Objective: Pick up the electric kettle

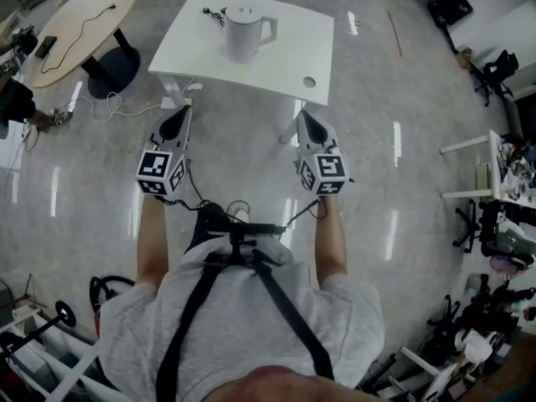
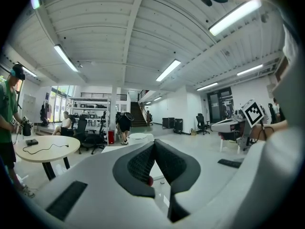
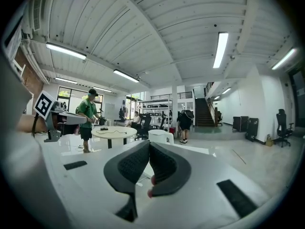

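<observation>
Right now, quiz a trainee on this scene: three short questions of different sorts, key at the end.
1. True or false: the electric kettle lies tipped over on the floor.
2. Choose one: the left gripper and the right gripper are each A) open, B) shut and empty, C) shut on the kettle.
3. Fill in: in the head view, the kettle's handle points toward the picture's ____ side.

Key: 1 false, it stands upright on the white table; 2 B; 3 right.
</observation>
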`<state>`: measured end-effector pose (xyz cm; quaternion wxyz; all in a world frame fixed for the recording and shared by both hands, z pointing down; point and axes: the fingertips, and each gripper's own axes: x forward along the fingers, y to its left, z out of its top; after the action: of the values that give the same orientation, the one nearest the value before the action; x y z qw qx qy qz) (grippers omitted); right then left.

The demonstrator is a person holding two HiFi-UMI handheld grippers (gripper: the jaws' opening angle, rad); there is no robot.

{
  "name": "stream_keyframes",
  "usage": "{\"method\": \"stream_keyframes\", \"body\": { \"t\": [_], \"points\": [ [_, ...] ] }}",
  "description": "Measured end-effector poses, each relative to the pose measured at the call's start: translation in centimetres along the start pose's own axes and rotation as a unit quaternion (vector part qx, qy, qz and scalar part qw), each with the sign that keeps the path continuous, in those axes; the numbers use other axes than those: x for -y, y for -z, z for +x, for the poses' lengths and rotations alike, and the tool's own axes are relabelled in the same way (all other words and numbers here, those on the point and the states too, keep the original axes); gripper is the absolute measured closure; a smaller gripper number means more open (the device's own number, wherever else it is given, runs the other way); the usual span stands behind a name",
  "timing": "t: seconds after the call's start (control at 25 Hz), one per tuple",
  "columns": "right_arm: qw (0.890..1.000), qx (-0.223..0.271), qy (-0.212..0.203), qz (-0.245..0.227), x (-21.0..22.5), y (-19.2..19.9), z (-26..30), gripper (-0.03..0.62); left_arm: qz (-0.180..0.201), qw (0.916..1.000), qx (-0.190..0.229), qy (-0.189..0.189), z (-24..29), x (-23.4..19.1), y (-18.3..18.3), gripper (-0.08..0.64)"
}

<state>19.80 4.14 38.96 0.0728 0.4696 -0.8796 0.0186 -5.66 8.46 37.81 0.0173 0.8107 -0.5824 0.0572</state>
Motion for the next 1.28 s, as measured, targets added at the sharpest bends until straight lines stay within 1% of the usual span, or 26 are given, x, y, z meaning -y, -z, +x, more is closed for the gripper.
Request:
{"method": "stream_keyframes", "body": {
  "t": [0.24, 0.36, 0.76, 0.88, 1.28],
  "points": [
    [1.000, 0.001, -0.010, -0.003, -0.6, -0.4, 2.5, 0.589, 0.007, 1.0000, 0.001, -0.005, 1.1, -1.7, -0.5, 0.552],
    [1.000, -0.003, -0.006, -0.005, -0.8, -0.1, 4.2, 0.589, 0.006, 1.0000, -0.001, -0.001, 2.3, -3.3, -0.1, 0.552],
    [1.000, -0.001, 0.029, 0.010, 0.4, -1.2, 11.7, 0.589, 0.009, 0.9993, -0.007, 0.036, 9.1, -8.6, -0.2, 0.552],
    [0.999, -0.005, 0.036, 0.008, 0.6, -1.6, 14.0, 0.589, 0.013, 0.9989, -0.010, 0.045, 11.0, -10.1, -0.4, 0.552],
    [0.997, -0.023, 0.076, 0.020, 2.0, -0.8, 19.2, 0.589, 0.003, 0.9976, -0.006, 0.070, 15.7, -14.9, -0.4, 0.552]
  ]
}}
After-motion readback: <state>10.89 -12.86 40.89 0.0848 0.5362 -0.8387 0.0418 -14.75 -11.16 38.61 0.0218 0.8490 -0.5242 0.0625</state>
